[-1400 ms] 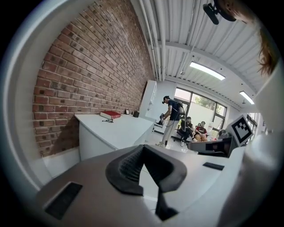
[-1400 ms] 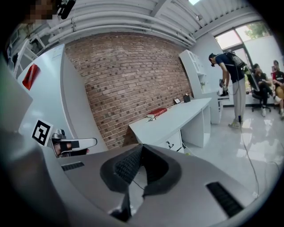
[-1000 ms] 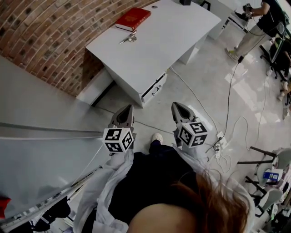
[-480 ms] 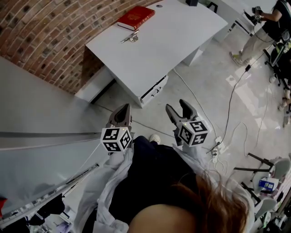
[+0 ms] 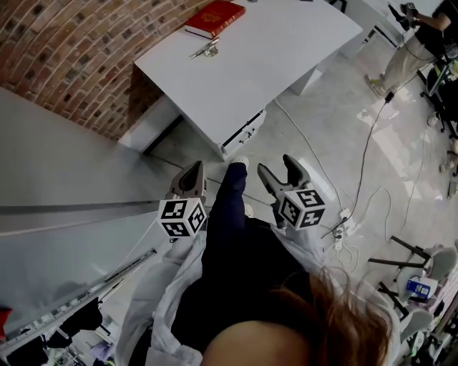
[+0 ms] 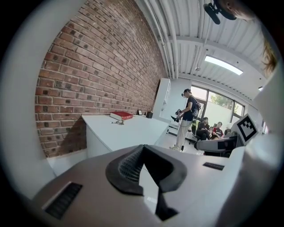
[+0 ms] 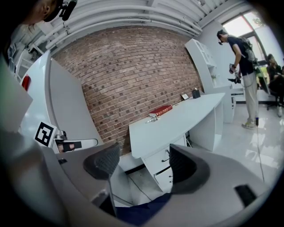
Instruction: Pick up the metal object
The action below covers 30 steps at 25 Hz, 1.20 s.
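While the right gripper (image 5: 277, 166) is opening its fingers (image 7: 103, 160) with nothing between them, the left gripper (image 5: 192, 173) has its fingers (image 6: 128, 166) pressed together, and it is empty too. The metal object (image 5: 205, 50) lies well apart from both, on the white surface (image 5: 272, 64) just beside a red book (image 5: 215, 17). I judge this to be the approach. The next move calls for closing the gap and then straddling the object with the open fingers. No writing is legible — only square markers on the cubes (image 5: 184, 217).

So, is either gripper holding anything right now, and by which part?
Nothing is held. The left gripper is shut on nothing; the right gripper has its jaws opening, with nothing between them. The metal object lies far off on the table.
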### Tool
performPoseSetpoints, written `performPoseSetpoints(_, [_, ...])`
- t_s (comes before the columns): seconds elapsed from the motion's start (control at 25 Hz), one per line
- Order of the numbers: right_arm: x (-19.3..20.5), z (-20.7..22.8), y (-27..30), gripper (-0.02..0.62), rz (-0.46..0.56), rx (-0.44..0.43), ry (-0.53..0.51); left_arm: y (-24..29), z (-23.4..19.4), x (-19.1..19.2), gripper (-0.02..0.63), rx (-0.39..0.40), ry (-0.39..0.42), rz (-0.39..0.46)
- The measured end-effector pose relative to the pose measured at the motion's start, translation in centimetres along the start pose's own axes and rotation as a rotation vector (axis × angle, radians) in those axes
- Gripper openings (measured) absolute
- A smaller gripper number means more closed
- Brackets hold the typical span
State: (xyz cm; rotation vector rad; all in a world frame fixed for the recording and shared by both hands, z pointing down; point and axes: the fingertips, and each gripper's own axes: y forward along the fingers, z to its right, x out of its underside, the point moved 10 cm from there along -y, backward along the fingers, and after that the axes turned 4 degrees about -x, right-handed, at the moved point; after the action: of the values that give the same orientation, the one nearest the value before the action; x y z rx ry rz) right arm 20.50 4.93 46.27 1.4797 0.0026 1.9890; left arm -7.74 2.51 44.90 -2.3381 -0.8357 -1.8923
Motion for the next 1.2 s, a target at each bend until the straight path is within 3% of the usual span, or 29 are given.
performPoseSetpoints(0.52, [-5.7, 4.1, 6.7, 0.347, -0.024, -0.03, 0.005, 8.4, -1.5, -4.5, 0.015, -0.001, -0.003, 0.004])
performPoseSetpoints(0.72, [-8.8, 5.2, 11.3, 0.347, -0.04, -0.057, -0.009, 12.1, -3.8, -6.9, 0.014, -0.033, -0.023, 0.006])
performPoseSetpoints(1.2, [-14.4, 7.9, 20.4, 0.347, -0.034, -0.05, -0.003, 20.8, -8.8, -11.6, 0.014, -0.022, -0.024, 0.023])
